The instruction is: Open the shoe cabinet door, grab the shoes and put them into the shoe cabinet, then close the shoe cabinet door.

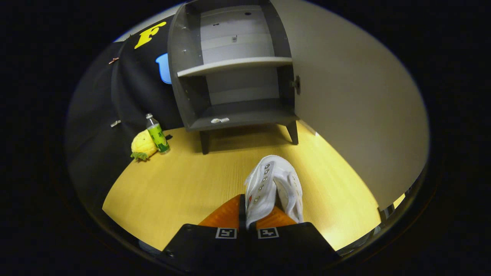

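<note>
Between my tongs (247,214) I pinch the white shoes (273,188), lifted over the wooden floor (184,184). Ahead, the shoe cabinet (234,73) stands with its door (345,99) swung wide. Next I must carry them onto its bottom shelf (245,115).

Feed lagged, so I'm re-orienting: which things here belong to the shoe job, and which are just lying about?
Job:
- white lace-up sneaker, pinched between the orange fingers of the gripper
- grey two-shelf shoe cabinet, ahead beyond the shoe
- its pale door, swung open

Lying about:
- green-labelled plastic bottle, left of the cabinet
- yellow pineapple-like plush toy beside the bottle
</note>
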A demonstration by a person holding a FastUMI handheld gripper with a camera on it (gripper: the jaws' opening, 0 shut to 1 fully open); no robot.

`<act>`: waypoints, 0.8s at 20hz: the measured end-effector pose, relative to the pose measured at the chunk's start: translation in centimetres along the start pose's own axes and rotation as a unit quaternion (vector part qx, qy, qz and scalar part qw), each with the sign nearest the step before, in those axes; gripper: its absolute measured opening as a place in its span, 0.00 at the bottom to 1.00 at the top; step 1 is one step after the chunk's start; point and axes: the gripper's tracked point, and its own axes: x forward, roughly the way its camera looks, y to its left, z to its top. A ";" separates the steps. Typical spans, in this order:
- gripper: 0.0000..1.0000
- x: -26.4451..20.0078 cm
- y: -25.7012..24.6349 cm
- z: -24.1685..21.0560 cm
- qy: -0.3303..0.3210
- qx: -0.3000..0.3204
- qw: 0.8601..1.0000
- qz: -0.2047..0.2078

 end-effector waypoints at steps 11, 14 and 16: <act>0.05 -6.9 3.7 17.1 -0.070 -0.010 0.997 0.014; 0.05 -7.1 5.2 21.8 -0.086 -0.002 0.996 0.026; 0.05 -6.7 6.1 24.8 -0.094 0.000 0.995 0.031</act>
